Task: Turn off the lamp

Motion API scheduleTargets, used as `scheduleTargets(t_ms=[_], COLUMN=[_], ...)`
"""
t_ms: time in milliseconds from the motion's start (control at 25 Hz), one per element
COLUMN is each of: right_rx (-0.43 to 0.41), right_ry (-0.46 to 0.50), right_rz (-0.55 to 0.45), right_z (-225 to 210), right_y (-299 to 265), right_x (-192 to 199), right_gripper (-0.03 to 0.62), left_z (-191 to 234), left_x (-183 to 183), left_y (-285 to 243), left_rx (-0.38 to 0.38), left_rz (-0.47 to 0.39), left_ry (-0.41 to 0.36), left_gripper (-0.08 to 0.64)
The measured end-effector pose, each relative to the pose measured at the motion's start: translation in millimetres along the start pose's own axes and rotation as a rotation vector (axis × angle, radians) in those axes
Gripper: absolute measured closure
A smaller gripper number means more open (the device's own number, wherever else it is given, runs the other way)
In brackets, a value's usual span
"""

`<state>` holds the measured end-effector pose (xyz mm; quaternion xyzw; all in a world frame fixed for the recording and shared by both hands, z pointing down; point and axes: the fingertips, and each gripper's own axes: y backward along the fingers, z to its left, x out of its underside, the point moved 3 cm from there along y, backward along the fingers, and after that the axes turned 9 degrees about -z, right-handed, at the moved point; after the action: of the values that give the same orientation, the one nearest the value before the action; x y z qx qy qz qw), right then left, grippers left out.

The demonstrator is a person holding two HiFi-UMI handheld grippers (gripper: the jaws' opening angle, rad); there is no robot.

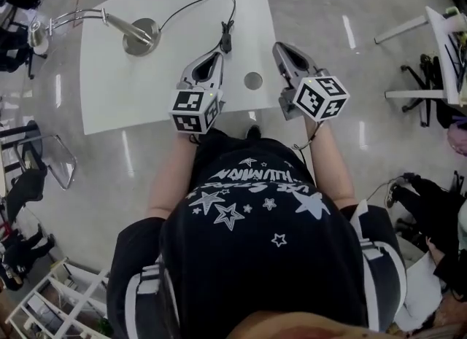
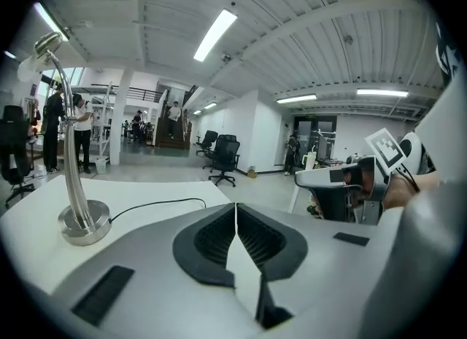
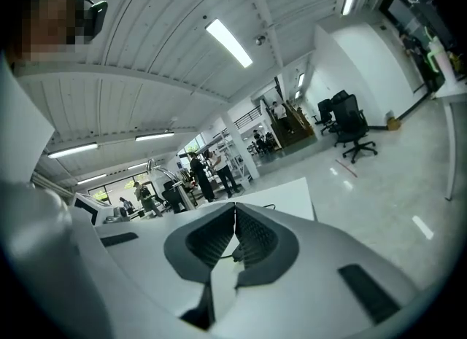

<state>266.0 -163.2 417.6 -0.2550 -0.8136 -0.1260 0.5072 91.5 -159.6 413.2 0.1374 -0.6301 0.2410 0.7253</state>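
A chrome desk lamp stands on the white table, its gooseneck bending left to the lamp head. A black cord loops from the base to an inline switch. My left gripper is shut and empty, its tips just short of the switch. My right gripper, also shut and empty, hovers at the table's right edge. In the left gripper view the lamp and cord lie left of the shut jaws. In the right gripper view the lamp shows far left.
A round grommet hole lies in the table between the grippers. Another white table and chair legs stand at the right. A seated person is at the lower right. Black office chairs and standing people are farther off.
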Motion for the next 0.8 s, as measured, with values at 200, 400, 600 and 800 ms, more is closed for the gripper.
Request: scheduleTargets(t_ms=[200, 400, 600, 800], right_rx=[-0.035, -0.028, -0.013, 0.001], right_ry=[-0.024, -0.052, -0.046, -0.05], right_rz=[0.048, 0.073, 0.109, 0.143], right_z=[-12, -19, -23, -33], right_y=[-14, -28, -46, -60], right_x=[8, 17, 28, 35], right_gripper=[0.586, 0.586, 0.586, 0.585], left_z=[-5, 1, 20, 24], left_x=[14, 29, 57, 82], left_y=[-19, -36, -51, -68], left_rx=[-0.002, -0.033, -0.041, -0.021], left_rz=[0.027, 0.077, 0.16, 0.246], left_ry=[0.022, 0.009, -0.05, -0.035], left_gripper=[0.546, 0.546, 0.543, 0.437])
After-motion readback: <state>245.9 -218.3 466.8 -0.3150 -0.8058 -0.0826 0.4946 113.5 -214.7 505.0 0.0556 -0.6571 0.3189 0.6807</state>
